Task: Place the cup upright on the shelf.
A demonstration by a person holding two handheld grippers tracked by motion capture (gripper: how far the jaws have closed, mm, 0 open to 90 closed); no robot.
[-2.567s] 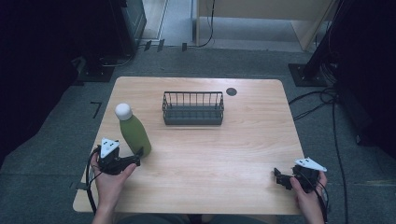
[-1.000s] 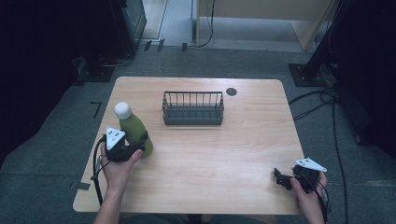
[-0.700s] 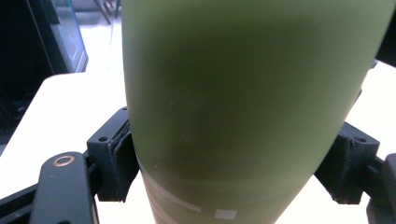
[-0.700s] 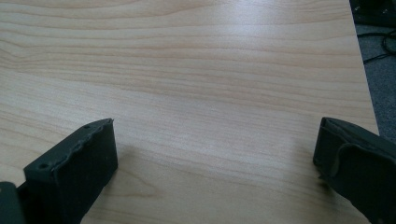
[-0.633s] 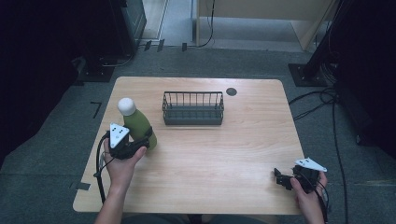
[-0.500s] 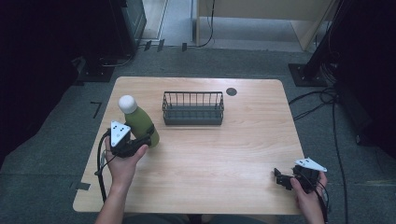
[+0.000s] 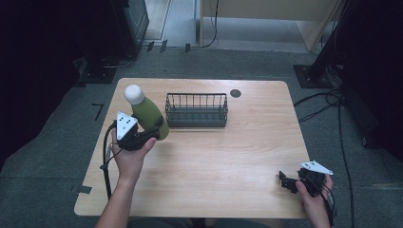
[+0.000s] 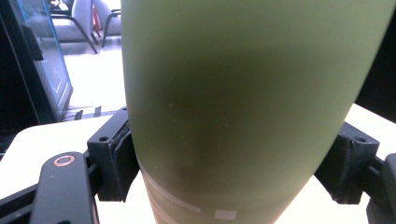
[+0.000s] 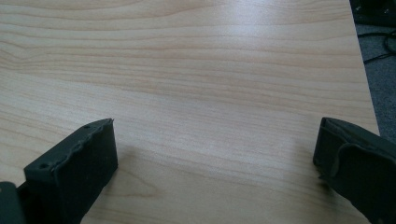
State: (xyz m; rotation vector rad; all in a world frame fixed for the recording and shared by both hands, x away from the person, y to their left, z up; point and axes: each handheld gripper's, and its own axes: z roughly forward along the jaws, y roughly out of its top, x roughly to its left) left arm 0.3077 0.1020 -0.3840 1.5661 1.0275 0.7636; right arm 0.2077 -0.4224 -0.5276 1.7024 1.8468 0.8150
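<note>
Left gripper (image 7: 154, 133) fingers clamped on green bottle (image 7: 148, 115), now lifted off tabletop (image 7: 228, 156) and tilted, closer to wire basket (image 7: 196, 110) than a second ago, likely going in; right gripper (image 7: 287, 181) fingers wide open, empty.

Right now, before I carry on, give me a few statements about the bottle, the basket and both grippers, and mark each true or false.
1. The left gripper is clamped on the green bottle. True; in the left gripper view both pads press its sides.
2. The bottle lies inside the wire basket. False; it is outside, to the basket's left, tilted in the gripper.
3. The bottle has a white cap. True.
4. The right gripper holds a cup. False; its jaws stand open over bare wooden table, with nothing between them.
5. The basket holds a second bottle. False; nothing shows in it.
</note>
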